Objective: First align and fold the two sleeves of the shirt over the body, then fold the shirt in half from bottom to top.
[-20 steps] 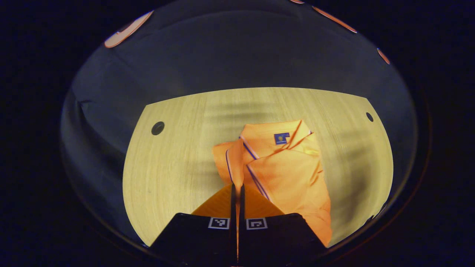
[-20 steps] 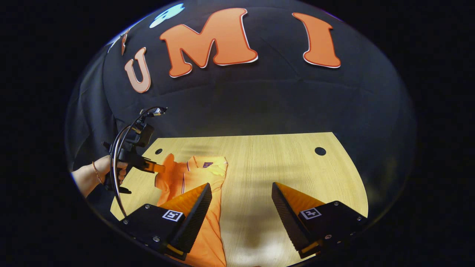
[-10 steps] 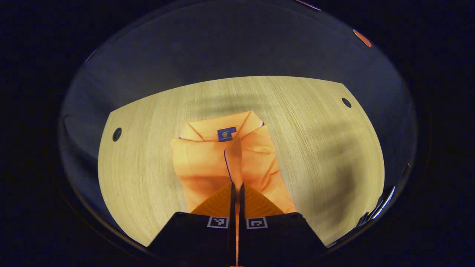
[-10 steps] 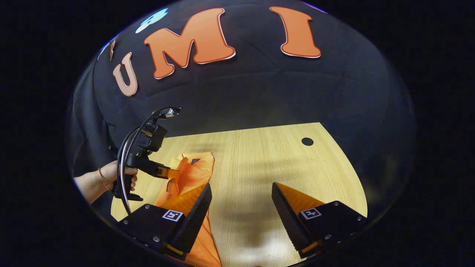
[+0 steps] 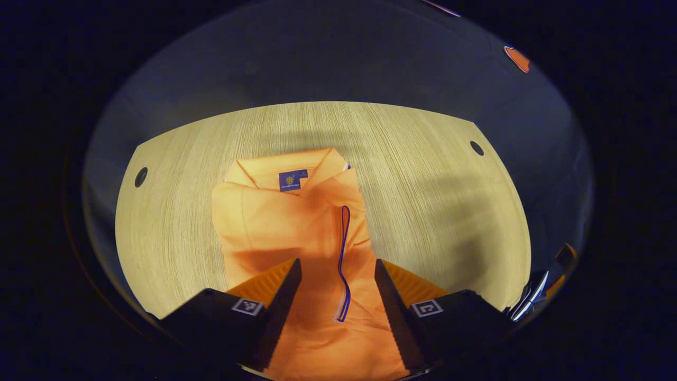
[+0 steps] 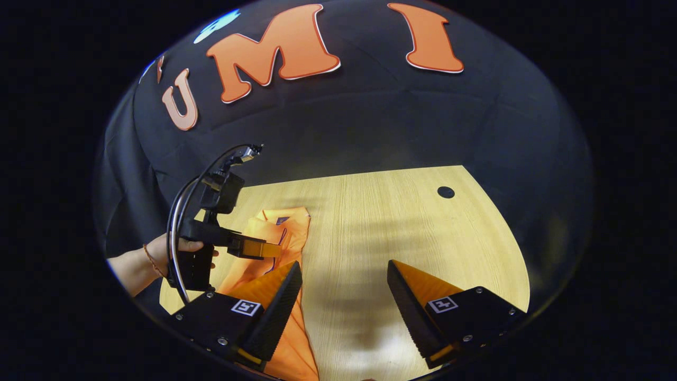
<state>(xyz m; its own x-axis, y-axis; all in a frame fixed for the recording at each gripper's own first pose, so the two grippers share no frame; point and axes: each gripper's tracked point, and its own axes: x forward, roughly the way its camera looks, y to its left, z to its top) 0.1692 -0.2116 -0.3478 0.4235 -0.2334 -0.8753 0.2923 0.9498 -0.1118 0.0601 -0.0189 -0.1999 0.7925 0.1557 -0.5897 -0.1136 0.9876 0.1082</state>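
The orange shirt [image 5: 288, 222] lies flat on the wooden table [image 5: 433, 201], in the centre of the left gripper view, collar toward the top of the frame with a small blue label at the neck. A sleeve with dark piping along its edge rests over the body, just right of centre; the garment reads as a narrow column, so the sleeve folds appear done or nearly so.

The left gripper [image 5: 334, 286] hangs over the lower body of the shirt at bottom centre, jaws apart and holding nothing, cloth visible between them. The right gripper [image 6: 344, 288] sits at the bottom of the right gripper view, jaws wide apart and empty, over bare table beside the shirt's right edge.

Assessment: the fabric looks light, thin and limp. It will sag and crease readily and may slide on the smooth table. For the bottom-to-top fold, the hem corners at the near end are the sensible holds, one per gripper, pinching all layers so the folded sleeves are not dragged open. The hem itself lies below the frame edge and cannot be inspected.
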